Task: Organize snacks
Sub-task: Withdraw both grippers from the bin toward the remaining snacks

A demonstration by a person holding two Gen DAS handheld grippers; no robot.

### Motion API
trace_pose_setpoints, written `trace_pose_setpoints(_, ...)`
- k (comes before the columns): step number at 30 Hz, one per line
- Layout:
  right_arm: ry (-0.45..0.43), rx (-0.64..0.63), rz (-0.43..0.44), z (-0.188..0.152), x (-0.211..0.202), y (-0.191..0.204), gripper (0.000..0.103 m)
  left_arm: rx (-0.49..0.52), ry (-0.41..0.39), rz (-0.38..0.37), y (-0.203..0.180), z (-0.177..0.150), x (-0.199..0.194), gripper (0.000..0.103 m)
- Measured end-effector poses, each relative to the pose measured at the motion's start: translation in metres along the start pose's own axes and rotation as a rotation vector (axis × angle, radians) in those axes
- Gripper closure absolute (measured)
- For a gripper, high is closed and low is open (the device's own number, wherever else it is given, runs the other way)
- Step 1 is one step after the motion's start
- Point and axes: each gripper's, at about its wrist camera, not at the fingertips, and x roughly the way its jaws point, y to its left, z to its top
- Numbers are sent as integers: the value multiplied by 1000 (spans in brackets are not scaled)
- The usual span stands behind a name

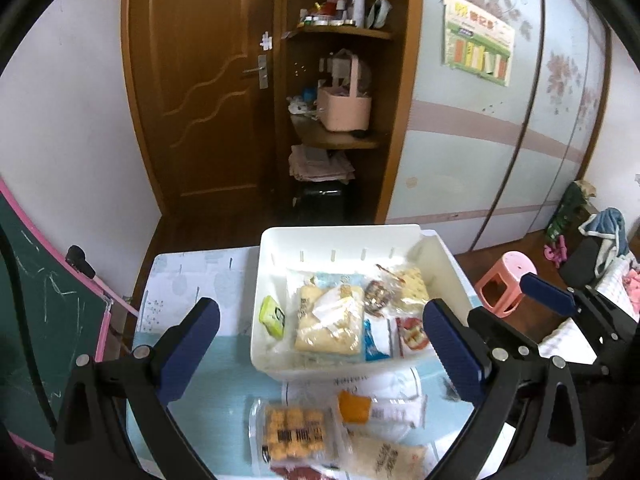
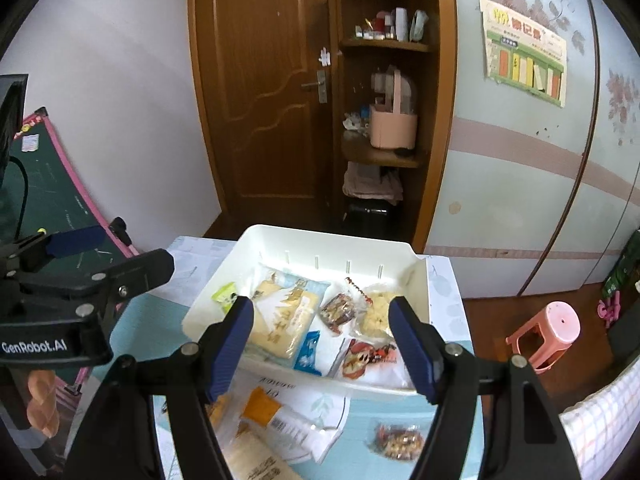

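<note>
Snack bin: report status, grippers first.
Left gripper and right gripper: jaws open, empty. White bin partly filled. Several packets not yet binned. Nothing in the way.

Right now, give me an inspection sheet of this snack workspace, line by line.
Surface: small table under a pale blue patterned cover.
Job's things: white plastic bin on the table holds several wrapped snacks, including a green packet and a large pale cracker pack. Outside it, nearer the camera, lie a biscuit pack, an orange-ended packet and a small mixed-snack packet.
Clutter: printed paper sheet under the loose packets.
Grippers: left gripper open, empty; right gripper open, empty.
Cables: black cable at the left edge of the right wrist view.
Surroundings: wooden door, corner shelves, pink stool, chalkboard.
</note>
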Motion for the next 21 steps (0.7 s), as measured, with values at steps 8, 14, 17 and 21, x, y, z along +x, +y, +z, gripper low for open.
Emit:
trace_pose_setpoints(8,-19,2,26,-31,-45,12,30,-5,-6,-28,1,-39,-44,2)
trace_pose_setpoints(14,-11,11,40,-54,-61,16,30,-3,5,-40,3,-72,-59,2)
trace_pose_setpoints(17,-8,21,41,-65,-64,16,30,25,3,-16,1,-89,-62,2)
trace_pose_setpoints(21,18,33,38,-79,-61,14,30,48,11,-1,2,-112,-61,2)
